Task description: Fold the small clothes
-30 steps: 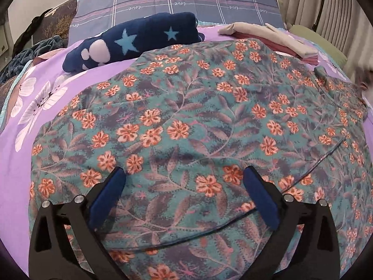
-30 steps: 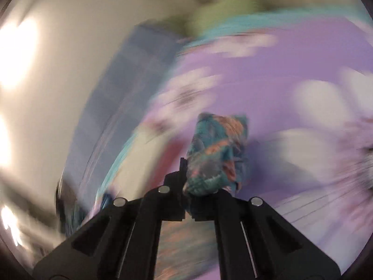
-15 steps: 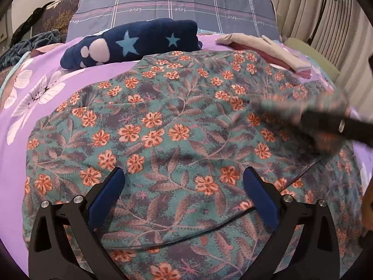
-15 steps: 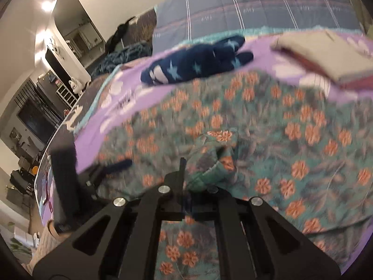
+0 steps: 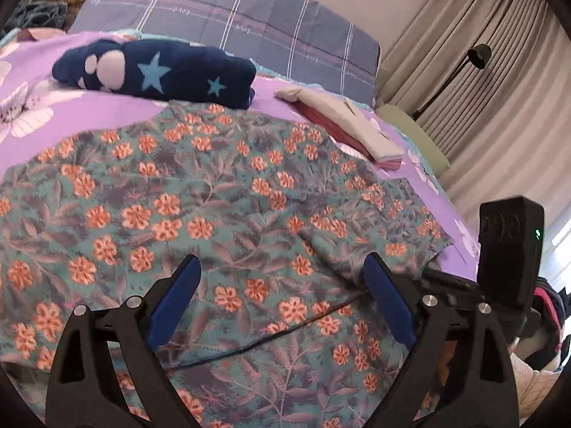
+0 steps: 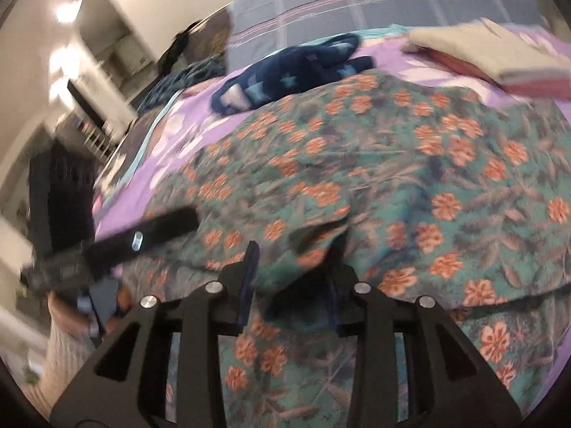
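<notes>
A teal garment with orange flowers [image 5: 221, 192] lies spread on the purple bed, one side folded over the rest. It also fills the right wrist view [image 6: 410, 185]. My left gripper [image 5: 282, 285] is open and hovers low over the garment's near part, holding nothing. My right gripper [image 6: 291, 274] has its jaws partly apart, with the folded edge of the garment lying loose between the blue pads. The right gripper's body shows at the right of the left wrist view [image 5: 510, 249]. The left gripper's body crosses the left of the right wrist view [image 6: 135, 239].
A navy plush item with stars [image 5: 157, 71] lies beyond the garment. A folded stack of beige and red clothes [image 5: 342, 125] sits at the far right. A grey plaid pillow [image 5: 228, 18] lies behind them. Curtains and a floor lamp [image 5: 474, 57] stand to the right.
My right gripper carried the garment's side across, laid it over the spread part and opened its jaws. My left gripper stayed open over the garment and turned a little to the right.
</notes>
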A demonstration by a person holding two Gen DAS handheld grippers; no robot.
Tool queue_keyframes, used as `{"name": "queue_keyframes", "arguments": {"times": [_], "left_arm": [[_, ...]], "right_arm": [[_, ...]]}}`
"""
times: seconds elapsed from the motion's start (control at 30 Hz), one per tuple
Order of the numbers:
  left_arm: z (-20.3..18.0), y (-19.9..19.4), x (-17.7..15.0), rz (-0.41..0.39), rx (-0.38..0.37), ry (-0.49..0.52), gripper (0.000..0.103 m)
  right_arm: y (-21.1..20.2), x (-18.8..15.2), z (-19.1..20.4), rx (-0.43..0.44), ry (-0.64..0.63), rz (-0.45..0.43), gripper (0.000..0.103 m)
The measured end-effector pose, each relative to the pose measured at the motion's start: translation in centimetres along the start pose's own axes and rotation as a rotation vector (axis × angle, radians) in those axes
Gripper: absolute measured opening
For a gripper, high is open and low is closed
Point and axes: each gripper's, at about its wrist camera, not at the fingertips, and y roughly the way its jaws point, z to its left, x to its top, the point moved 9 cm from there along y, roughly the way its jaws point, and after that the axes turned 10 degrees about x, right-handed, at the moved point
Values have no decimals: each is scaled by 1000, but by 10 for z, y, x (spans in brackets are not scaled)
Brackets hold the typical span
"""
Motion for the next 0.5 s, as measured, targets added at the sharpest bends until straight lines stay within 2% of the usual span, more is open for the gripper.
{"name": "queue_keyframes", "arguments": {"times": [0.03,0.07,0.13,0.2,0.23,0.3,0.37,0.5], "left_arm": [[0,2,-1,1,-1,-10,93],[2,3,-1,1,1,-14,93],[5,4,-1,3,-2,-26,93],[7,2,-3,13,-28,-43,93],[8,1,-4,19,-40,-49,93],[6,2,-8,39,-65,-54,93],[4,4,-11,54,-77,-53,94],[-5,13,-13,69,-73,-34,94]], "right_arm": [[-1,2,-1,-30,6,-22,34],[3,2,9,-52,-57,-31,34],[18,-12,46,-71,-302,33,35],[26,-27,70,-57,-441,81,35],[26,-32,76,-38,-465,91,35],[20,-35,78,-13,-467,92,38],[12,-32,65,-27,-408,76,43],[-1,-32,44,-12,-283,66,44]]}}
